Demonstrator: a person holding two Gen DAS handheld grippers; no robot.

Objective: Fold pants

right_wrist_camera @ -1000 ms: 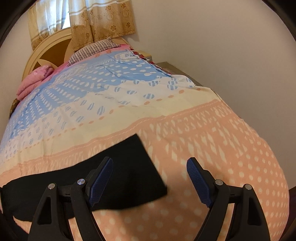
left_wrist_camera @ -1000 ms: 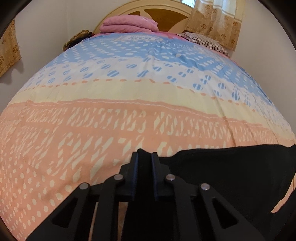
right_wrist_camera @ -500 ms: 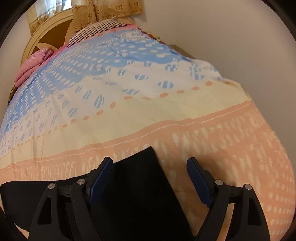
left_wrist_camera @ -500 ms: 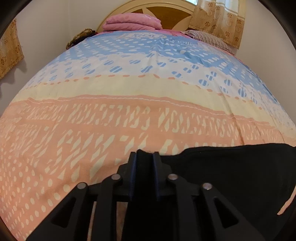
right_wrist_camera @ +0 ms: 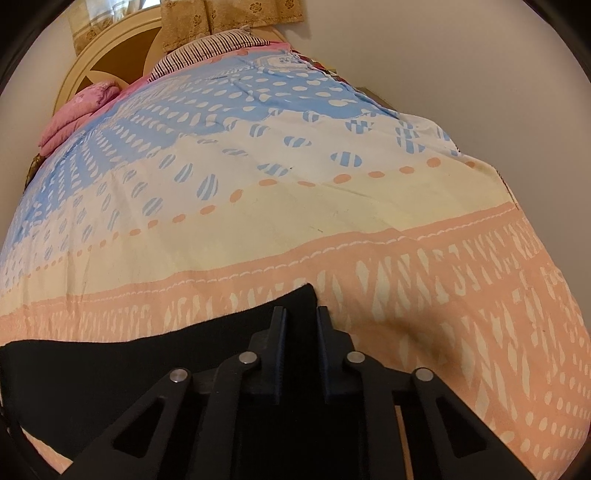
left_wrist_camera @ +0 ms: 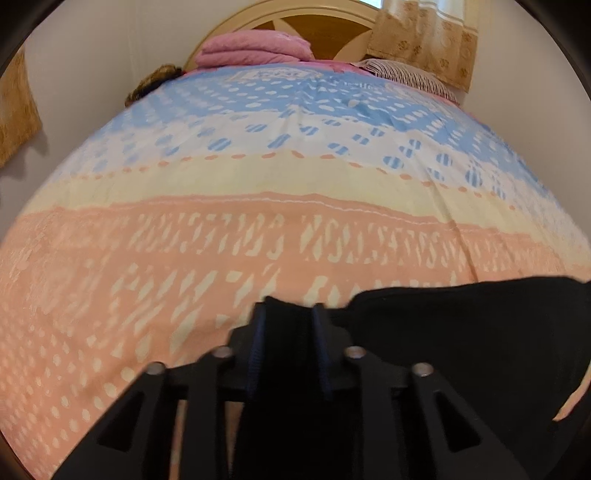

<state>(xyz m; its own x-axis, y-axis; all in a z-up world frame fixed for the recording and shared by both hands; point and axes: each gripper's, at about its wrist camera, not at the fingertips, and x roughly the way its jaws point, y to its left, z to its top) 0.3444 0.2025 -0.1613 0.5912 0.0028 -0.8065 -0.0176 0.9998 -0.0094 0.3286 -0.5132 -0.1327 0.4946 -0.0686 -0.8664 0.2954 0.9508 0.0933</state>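
Black pants (left_wrist_camera: 461, 332) lie across the near end of a bed with a peach, cream and blue patterned cover (left_wrist_camera: 258, 229). In the left wrist view my left gripper (left_wrist_camera: 288, 314) pinches the pants' left end, its jaws still closing, black cloth bunched between the pads. The pants (right_wrist_camera: 110, 362) run off to the left in the right wrist view, ending in a corner near the centre. Over that corner my right gripper (right_wrist_camera: 299, 314) has its jaws closing, and black cloth fills the narrow gap between them.
Folded pink bedding (left_wrist_camera: 255, 50) and a striped pillow (left_wrist_camera: 402, 74) lie by the wooden headboard (left_wrist_camera: 295, 22). Floral curtains (right_wrist_camera: 229, 14) hang behind. A wall (right_wrist_camera: 461, 66) runs close along the bed's right side.
My right gripper moved down and in over the pants' corner, and its jaws went from wide apart to closed on the cloth. The left gripper stayed shut on its end, barely moving.
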